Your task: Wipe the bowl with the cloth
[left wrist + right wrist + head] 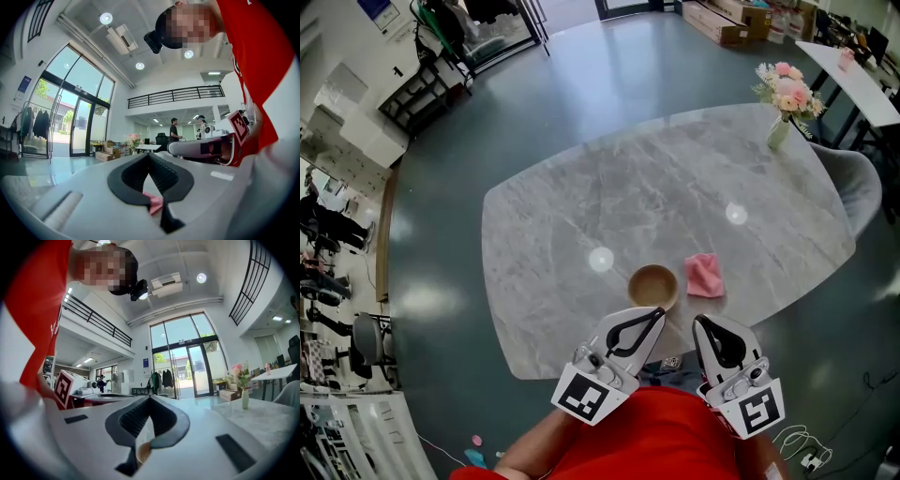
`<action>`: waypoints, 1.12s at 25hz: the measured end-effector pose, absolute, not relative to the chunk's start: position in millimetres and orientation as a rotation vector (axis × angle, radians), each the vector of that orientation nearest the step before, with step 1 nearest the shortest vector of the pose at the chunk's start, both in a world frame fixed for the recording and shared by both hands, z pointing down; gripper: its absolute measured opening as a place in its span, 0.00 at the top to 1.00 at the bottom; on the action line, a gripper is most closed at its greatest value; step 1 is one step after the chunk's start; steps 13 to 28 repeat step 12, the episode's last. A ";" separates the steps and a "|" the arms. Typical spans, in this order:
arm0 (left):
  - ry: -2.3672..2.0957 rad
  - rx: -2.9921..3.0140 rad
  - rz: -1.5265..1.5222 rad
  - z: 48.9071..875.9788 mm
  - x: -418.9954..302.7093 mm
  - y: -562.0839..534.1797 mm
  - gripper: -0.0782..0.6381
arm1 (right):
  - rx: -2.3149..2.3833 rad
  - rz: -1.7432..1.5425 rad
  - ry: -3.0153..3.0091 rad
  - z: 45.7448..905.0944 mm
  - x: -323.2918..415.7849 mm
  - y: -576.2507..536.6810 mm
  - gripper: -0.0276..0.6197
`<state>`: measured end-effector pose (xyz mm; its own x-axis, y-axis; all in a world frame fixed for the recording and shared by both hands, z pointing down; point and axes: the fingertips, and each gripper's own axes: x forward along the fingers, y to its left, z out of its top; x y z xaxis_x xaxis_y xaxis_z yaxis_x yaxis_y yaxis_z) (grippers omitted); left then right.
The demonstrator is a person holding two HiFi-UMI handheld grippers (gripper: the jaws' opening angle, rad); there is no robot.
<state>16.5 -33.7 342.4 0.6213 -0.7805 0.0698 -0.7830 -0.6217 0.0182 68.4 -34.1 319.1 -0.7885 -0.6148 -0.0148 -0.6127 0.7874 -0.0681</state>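
well, the bowl (653, 286) is small, round and light brown, and it stands upright on the grey marble table (581, 216), near the table's close edge. the pink cloth (705, 275) lies crumpled just beside it on the right. a vase of flowers (783, 103) stands well apart at the far side. the left gripper (657, 313) points at the bowl's near rim and the right gripper (701, 322) is beside it; both have jaws pressed together, holding nothing.

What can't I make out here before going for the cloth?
Bowl inside: head view, too small to judge clean or dirty.
Bowl, right gripper view: only a sliver shows below the shut right gripper.
Cloth, left gripper view: just a pink corner; the shut left gripper hides the rest.
Table near edge: head view, part covered by both grippers.
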 end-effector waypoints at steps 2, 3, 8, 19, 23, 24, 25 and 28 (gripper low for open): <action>-1.343 2.803 0.093 341.2 16.5 -35.0 0.88 | -0.998 -0.078 2.938 318.6 67.3 -33.9 0.95; -1.343 2.804 0.096 341.2 16.2 -35.5 0.88 | -0.991 -0.056 2.925 314.9 66.3 -34.6 0.95; -1.343 2.792 0.084 340.2 14.0 -35.2 0.88 | -0.984 -0.010 2.941 310.6 61.6 -32.9 0.95; -1.342 2.794 0.076 340.9 16.0 -37.3 0.88 | -0.972 0.008 2.968 314.1 61.5 -33.0 0.95; -1.342 2.794 0.076 340.9 16.0 -37.3 0.88 | -0.972 0.008 2.968 314.1 61.5 -33.0 0.95; -1.342 2.794 0.076 340.9 16.0 -37.3 0.88 | -0.972 0.008 2.968 314.1 61.5 -33.0 0.95; -1.342 2.794 0.076 340.9 16.0 -37.3 0.88 | -0.972 0.008 2.968 314.1 61.5 -33.0 0.95; -1.342 2.794 0.076 340.9 16.0 -37.3 0.88 | -0.972 0.008 2.968 314.1 61.5 -33.0 0.95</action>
